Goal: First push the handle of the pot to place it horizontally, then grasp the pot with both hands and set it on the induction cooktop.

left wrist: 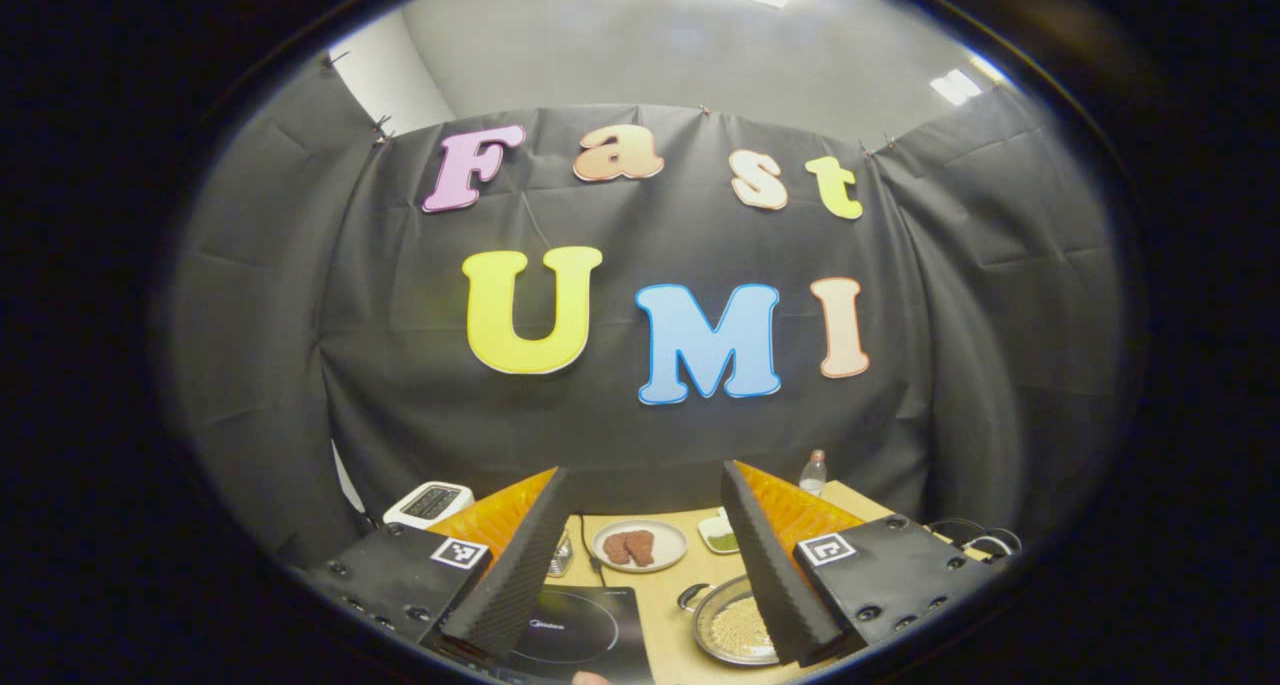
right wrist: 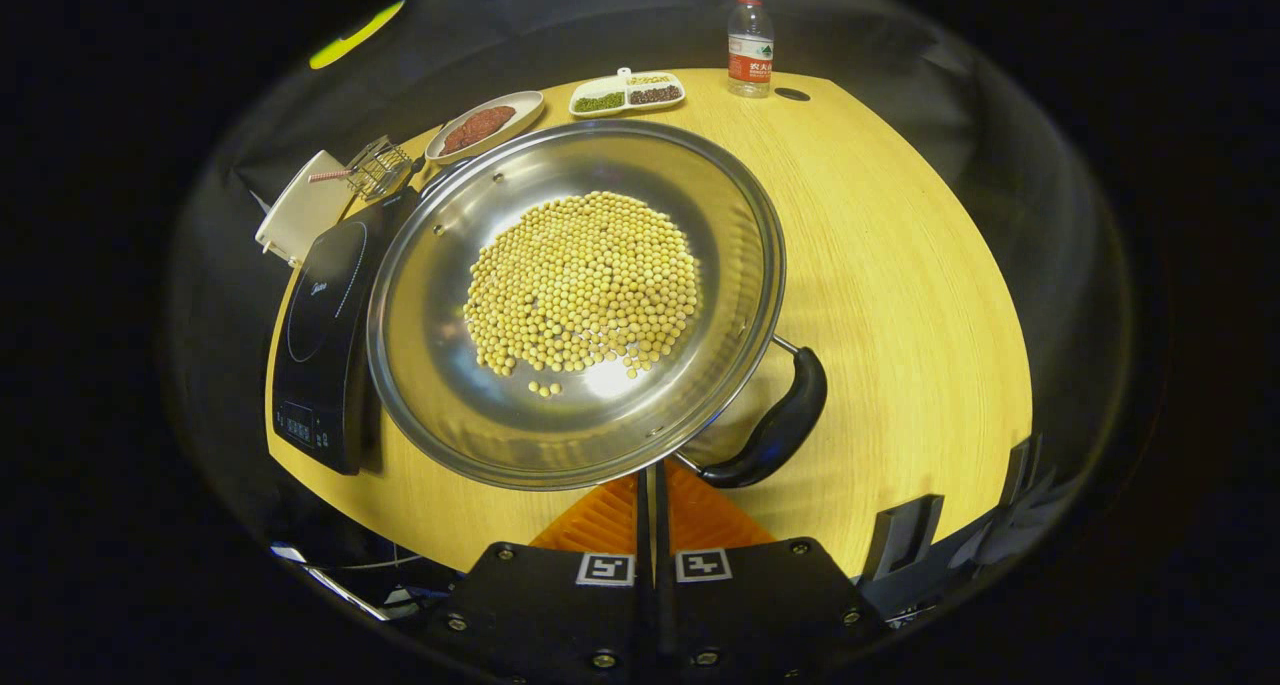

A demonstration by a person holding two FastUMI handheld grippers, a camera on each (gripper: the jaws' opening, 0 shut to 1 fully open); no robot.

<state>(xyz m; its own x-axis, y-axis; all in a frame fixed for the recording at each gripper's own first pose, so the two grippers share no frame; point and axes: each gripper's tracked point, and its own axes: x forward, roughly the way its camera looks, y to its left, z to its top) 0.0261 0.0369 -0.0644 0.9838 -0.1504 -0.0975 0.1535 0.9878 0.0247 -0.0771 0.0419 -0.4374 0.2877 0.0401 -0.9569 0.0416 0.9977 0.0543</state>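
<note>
Left claw held high above the near edge of the bench, fingers spread wide with nothing between them. Seen between and below them in the left gripper view: induction cooktop at the near left, pot of pale beans just right of it, partly hidden by the right finger. Farther back, a plate of reddish-brown food, a small green dish, a water bottle near the far right corner, a white appliance at the far left.

Right claw pressed together, fingers closed in a thin line just under the pot's near rim; whether touching the rim, cannot tell. Pot stood on the wooden bench in the right gripper view, wide and shiny, beans heaped in the middle. Black side handle stuck out at the pot's near right, just beside the claw tips. Cooktop lay at the left edge of the bench, close against the pot's left side. Wire basket and divided dish toward the far edge.
</note>
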